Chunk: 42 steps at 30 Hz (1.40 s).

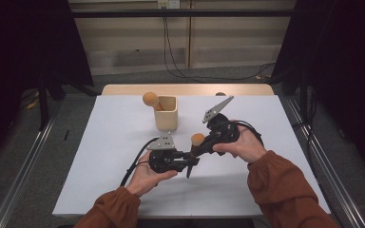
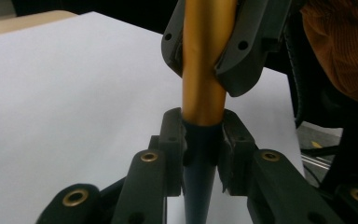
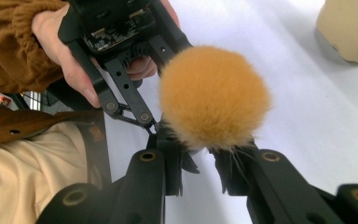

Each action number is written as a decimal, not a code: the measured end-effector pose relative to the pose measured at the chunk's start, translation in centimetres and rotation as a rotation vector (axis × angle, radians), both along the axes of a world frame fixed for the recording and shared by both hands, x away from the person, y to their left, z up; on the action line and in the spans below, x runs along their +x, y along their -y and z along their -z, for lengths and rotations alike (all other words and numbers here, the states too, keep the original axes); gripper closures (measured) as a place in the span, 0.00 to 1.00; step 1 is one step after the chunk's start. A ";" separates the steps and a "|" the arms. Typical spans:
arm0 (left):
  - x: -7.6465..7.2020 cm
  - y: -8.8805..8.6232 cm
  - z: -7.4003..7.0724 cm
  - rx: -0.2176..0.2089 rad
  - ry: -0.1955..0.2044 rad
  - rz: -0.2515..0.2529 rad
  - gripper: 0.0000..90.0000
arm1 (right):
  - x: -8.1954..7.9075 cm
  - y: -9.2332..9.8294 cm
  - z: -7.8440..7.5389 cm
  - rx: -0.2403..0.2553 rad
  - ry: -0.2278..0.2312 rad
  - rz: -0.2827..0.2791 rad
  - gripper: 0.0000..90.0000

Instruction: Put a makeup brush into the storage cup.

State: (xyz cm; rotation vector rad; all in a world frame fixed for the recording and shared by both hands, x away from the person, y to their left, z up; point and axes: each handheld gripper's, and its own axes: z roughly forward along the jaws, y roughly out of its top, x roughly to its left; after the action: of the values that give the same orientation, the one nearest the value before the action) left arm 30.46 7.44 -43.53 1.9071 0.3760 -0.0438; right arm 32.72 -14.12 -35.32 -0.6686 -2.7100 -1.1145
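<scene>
Above the white table [image 1: 104, 161] a makeup brush with a fluffy orange head [image 1: 197, 138], a gold ferrule [image 2: 204, 65] and a dark handle [image 2: 199, 177] is held between both grippers. My left gripper [image 1: 192, 160] is shut on the dark handle, its pads [image 2: 175, 140] pressed just below the gold part. My right gripper [image 1: 201, 147] is shut on the ferrule right under the head [image 3: 214, 95], and its grey pads [image 2: 242, 56] show clamped further up the ferrule. The handle's tip [image 1: 188, 174] points down toward the table.
A beige cup [image 1: 166, 114] stands upright at the table's back middle with a second orange-headed brush [image 1: 150, 99] leaning out of it to the left. The cup's corner [image 3: 349, 28] lies beyond the held brush. A wooden strip [image 1: 185, 89] borders the far edge.
</scene>
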 end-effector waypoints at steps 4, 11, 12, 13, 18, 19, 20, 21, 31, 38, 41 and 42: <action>0.1 -0.1 0.0 -0.001 -0.021 0.017 0.83 | -0.1 0.0 0.1 0.007 0.004 0.003 0.82; 0.4 -0.2 0.2 0.009 -0.021 0.024 0.83 | -0.1 -0.1 0.5 0.027 0.004 0.002 0.75; 0.4 -0.3 0.2 0.011 -0.023 0.023 0.83 | -0.1 0.0 0.5 0.032 0.004 0.007 0.75; 0.4 -0.3 0.3 0.008 -0.021 0.020 0.83 | -0.1 0.0 0.5 0.036 0.008 0.009 0.74; 0.6 -0.5 0.3 0.009 -0.022 0.010 0.83 | -0.1 0.5 0.5 0.065 0.024 0.042 0.63; 0.6 -0.5 0.3 0.009 -0.021 0.006 0.83 | -0.1 0.6 0.5 0.070 0.024 0.046 0.60; 0.6 -0.6 0.3 0.005 -0.023 0.002 0.83 | -0.1 0.7 0.6 0.073 0.025 0.056 0.55; 0.7 -0.7 0.2 0.005 -0.025 -0.001 0.83 | -0.2 0.9 0.7 0.089 0.035 0.070 0.49; 1.0 -1.6 0.1 -0.039 -0.038 -0.050 0.83 | -0.9 2.3 2.1 0.154 0.106 0.176 0.11; 1.0 -2.6 -0.3 -0.056 -0.035 -0.074 0.83 | -1.5 3.0 3.3 0.176 0.159 0.264 0.02; 0.9 -2.9 -0.5 -0.063 -0.025 -0.083 0.83 | -1.8 3.3 3.8 0.183 0.162 0.270 0.02; 0.9 -3.0 -0.6 -0.064 -0.023 -0.084 0.83 | -2.0 3.4 3.9 0.175 0.185 0.299 0.02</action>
State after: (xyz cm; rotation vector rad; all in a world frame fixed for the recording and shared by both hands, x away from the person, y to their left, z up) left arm 31.38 10.45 -42.97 1.8271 0.4648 -0.0215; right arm 30.72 -17.47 -39.27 -1.0113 -2.6762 -1.5317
